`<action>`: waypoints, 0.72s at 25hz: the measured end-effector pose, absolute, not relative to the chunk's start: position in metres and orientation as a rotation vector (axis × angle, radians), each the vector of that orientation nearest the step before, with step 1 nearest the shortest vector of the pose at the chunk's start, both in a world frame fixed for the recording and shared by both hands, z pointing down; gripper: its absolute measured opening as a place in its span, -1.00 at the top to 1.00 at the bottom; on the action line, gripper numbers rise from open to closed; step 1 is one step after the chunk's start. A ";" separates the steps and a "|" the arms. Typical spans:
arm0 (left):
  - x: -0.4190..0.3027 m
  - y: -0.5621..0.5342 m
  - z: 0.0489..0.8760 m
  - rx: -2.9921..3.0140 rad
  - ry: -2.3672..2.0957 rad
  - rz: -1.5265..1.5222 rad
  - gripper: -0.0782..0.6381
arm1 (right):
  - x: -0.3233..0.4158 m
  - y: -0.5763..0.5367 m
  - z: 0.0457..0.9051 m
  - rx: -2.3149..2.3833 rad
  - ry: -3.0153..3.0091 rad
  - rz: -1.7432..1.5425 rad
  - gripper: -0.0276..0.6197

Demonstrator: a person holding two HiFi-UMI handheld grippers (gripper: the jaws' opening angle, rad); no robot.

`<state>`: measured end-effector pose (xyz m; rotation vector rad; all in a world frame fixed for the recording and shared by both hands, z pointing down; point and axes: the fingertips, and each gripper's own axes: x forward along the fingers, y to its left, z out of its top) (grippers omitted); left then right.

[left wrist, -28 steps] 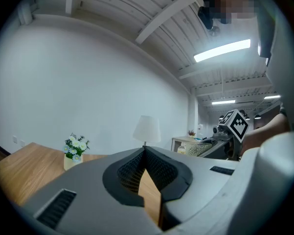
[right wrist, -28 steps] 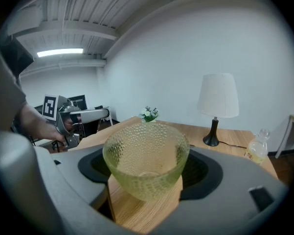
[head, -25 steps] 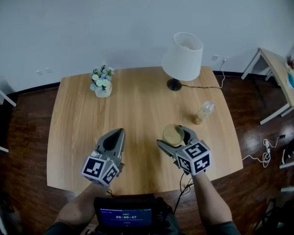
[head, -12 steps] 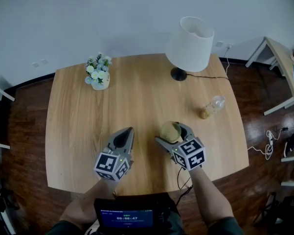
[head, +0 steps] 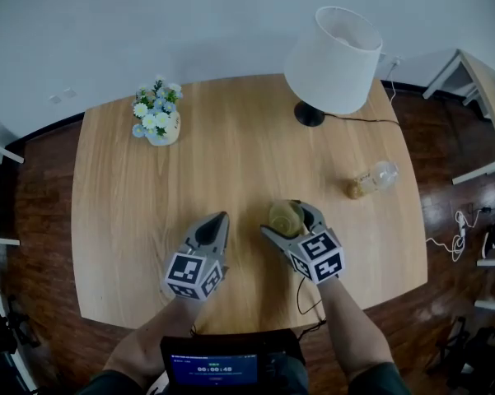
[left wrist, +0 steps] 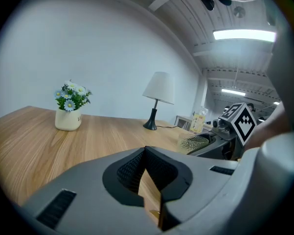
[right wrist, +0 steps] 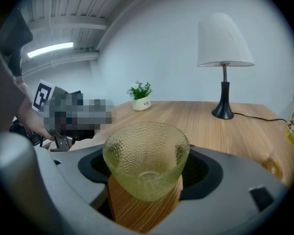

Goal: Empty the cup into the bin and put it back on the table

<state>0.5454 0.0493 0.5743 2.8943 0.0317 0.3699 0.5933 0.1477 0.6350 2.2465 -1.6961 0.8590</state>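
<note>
A knobbly yellow-green glass cup (head: pixel 284 216) (right wrist: pixel 146 160) stands upright and looks empty. My right gripper (head: pixel 290 220) (right wrist: pixel 147 173) is shut on it, one jaw on each side, low over the front middle of the wooden table (head: pixel 123 220). Whether the cup's base touches the wood I cannot tell. My left gripper (head: pixel 217 220) (left wrist: pixel 146 150) hovers just left of it, shut with nothing in it, its tips meeting. The left gripper view also catches the cup (left wrist: pixel 192 143) at its right. No bin shows in any view.
A white-shaded lamp (head: pixel 333 48) stands at the table's back right, its cable running off the edge. A pot of flowers (head: pixel 155 120) is at the back left. A small bottle (head: pixel 372 179) lies near the right edge. A side table (head: pixel 482 97) stands further right.
Both grippers have sunk closer to the tabletop, keeping side by side. The cup has stayed in the right gripper throughout.
</note>
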 end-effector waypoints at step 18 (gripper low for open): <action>0.560 0.058 0.602 2.850 0.057 0.428 0.81 | 0.596 0.142 0.638 2.280 -1.747 0.682 -0.33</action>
